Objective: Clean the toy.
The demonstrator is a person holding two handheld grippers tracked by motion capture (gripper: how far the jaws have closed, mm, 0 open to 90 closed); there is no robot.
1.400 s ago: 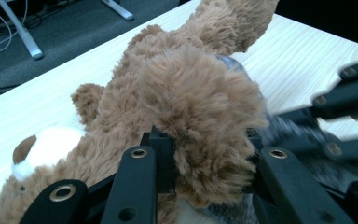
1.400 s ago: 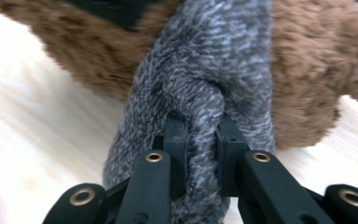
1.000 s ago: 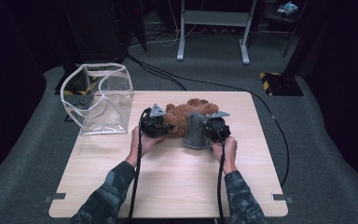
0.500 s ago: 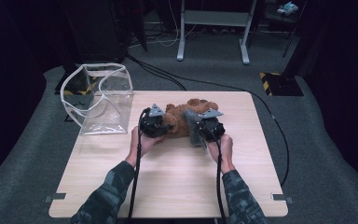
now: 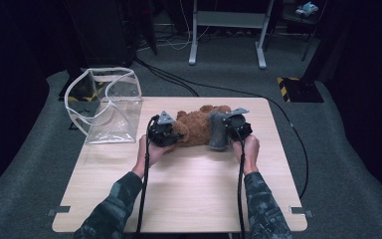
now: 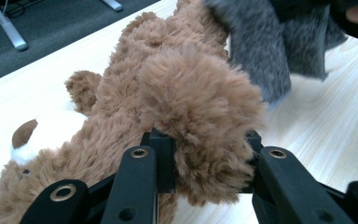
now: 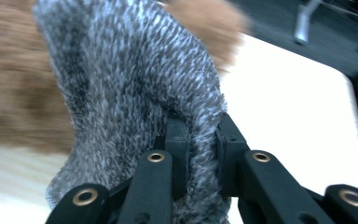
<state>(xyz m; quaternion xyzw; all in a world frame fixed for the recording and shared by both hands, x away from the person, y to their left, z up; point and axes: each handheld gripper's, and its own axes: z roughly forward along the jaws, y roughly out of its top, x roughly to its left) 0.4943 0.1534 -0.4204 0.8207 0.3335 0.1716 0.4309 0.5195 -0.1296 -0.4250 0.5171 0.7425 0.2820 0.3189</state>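
The left tongs [image 6: 200, 154] clamp a paw of the brown teddy bear [image 6: 135, 107]; the right tongs [image 7: 198, 140] pinch the grey knitted garment [image 7: 130, 93] beside it. Both look light, soft and squashy. Gripping bunched fabric or a limb should hold best.

A pale wooden desk [image 5: 189, 194] stands on grey carpeted floor [image 5: 348, 164]. A brown plush bear [image 5: 196, 130] lies on the desk near its far edge. To the left of the bear, a clear plastic bag [image 5: 107, 107] sits on the desk's far left corner, overhanging its edge.
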